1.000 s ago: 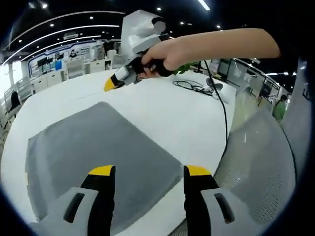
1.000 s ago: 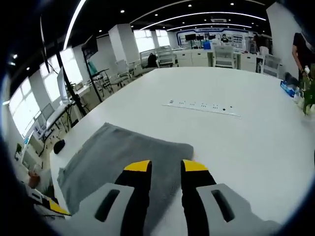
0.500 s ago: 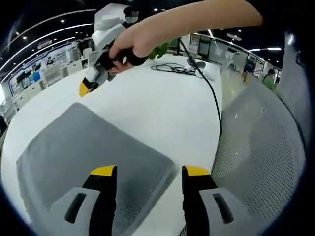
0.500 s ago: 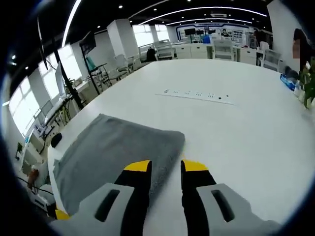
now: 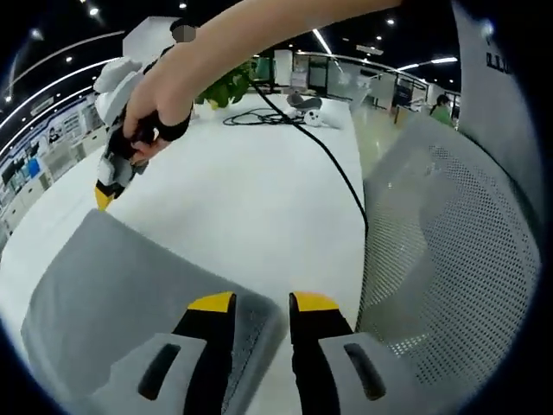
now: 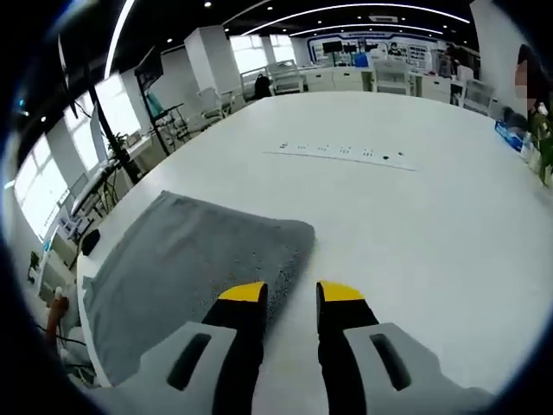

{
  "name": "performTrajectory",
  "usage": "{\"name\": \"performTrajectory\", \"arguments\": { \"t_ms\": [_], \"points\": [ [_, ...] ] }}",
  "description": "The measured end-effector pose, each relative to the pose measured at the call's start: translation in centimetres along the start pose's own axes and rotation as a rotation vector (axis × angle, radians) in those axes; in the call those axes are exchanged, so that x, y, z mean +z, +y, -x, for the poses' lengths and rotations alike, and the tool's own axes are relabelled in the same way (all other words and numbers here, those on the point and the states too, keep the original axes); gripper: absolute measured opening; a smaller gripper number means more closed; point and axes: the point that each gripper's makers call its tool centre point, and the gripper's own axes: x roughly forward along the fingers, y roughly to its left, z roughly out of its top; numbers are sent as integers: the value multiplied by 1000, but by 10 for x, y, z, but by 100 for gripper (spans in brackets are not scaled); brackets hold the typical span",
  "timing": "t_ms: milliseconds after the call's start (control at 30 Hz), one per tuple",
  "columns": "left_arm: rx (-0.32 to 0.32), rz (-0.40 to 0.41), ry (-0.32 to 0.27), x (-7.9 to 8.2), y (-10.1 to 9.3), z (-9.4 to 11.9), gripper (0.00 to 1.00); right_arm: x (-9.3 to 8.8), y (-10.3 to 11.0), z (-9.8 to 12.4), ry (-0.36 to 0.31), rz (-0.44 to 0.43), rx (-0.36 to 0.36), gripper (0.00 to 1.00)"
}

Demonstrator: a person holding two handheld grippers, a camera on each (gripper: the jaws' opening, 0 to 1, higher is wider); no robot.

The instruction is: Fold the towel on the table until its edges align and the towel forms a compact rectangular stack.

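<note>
A grey towel (image 5: 130, 277) lies flat on the white table (image 5: 259, 190). My left gripper (image 5: 262, 304) is low over its near right corner, the jaws drawn in close with towel fabric between them. At the towel's far corner, a person's hand (image 5: 151, 121) holds my right gripper (image 5: 104, 194), tip pointing down and looking shut. In the right gripper view the towel (image 6: 190, 259) spreads to the left. My right gripper (image 6: 291, 292) hangs by its corner edge, jaws close together, the left jaw over the fabric and bare table (image 6: 415, 216) under the right jaw.
A grey mesh chair back (image 5: 432, 259) stands just past the table's edge on the right. A black cable (image 5: 328, 156) runs across the table toward a green plant (image 5: 229, 86). A socket strip (image 6: 346, 154) is set into the table farther out.
My left jaws have narrowed from wide open onto the towel's near corner. The right gripper has come down toward the towel's far corner. The towel still lies flat.
</note>
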Motion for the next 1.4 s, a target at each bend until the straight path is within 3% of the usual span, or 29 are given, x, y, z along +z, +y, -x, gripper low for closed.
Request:
{"name": "performTrajectory", "arguments": {
  "t_ms": [167,300,600,733,933,1100,1300,1400],
  "points": [
    [-11,-11,30,-6,-6,-8,24,5,3,-14,-8,-8,9,20],
    [13,-74,108,-21,-1,-13,24,4,-1,-22,-3,-8,0,20],
    [22,-70,100,-18,-3,-16,21,0,-9,-31,3,-37,-12,20],
    [42,-101,103,-21,2,-16,13,2,-13,-39,-9,-60,-11,19],
    [39,-109,99,-19,1,-15,8,3,-16,-44,-19,-57,-25,8],
    [43,-47,67,-16,5,-11,3,6,-15,-42,-32,-68,-15,2],
    [42,-57,57,-11,4,-10,3,12,-15,-38,-54,-95,-9,1],
    [41,9,-10,4,3,-7,3,16,-18,-32,-67,-95,-21,1]
  ]
}}
